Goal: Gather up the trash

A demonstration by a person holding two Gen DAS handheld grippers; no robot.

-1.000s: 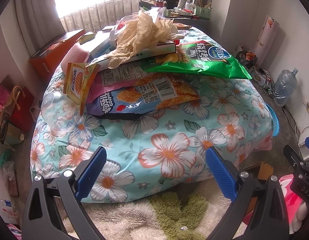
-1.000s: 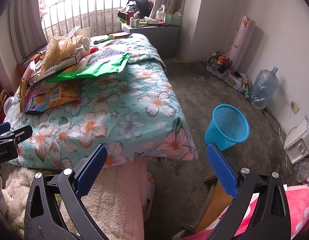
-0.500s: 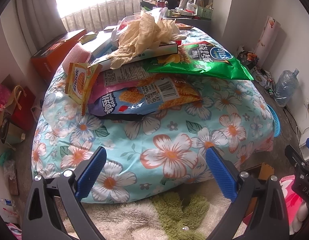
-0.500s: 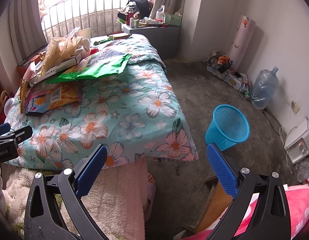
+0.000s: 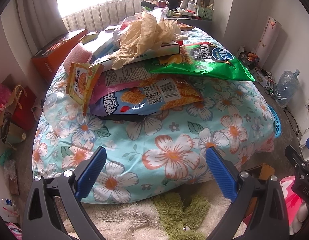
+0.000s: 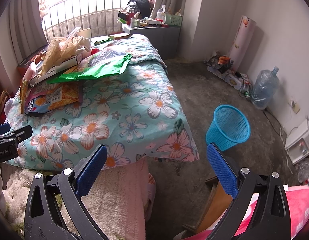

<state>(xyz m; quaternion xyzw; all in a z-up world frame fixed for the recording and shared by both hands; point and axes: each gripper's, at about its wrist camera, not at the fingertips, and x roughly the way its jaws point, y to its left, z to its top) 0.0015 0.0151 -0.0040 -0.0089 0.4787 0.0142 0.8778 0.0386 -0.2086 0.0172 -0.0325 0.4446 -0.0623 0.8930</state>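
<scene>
Wrappers [image 5: 148,98] lie heaped on the bed [image 5: 174,140] at twelve o'clock from the left gripper [image 5: 154,172], both grippers gaping and empty. Collecting hasn't begun; next, reach in, pinch one, carry it to the blue basket [image 6: 228,128] at two o'clock of the right gripper [image 6: 156,170].

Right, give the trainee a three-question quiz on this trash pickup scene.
1. True or false: the left gripper is holding a wrapper.
2. Where does the blue mesh basket stand? A) on the bed B) on the floor right of the bed C) on the grey cabinet
3. Fill in: the crumpled beige paper lies on a flat ____ above the green chip bag.

Key: 1 false, its jaws are open and empty; 2 B; 3 box.
</scene>
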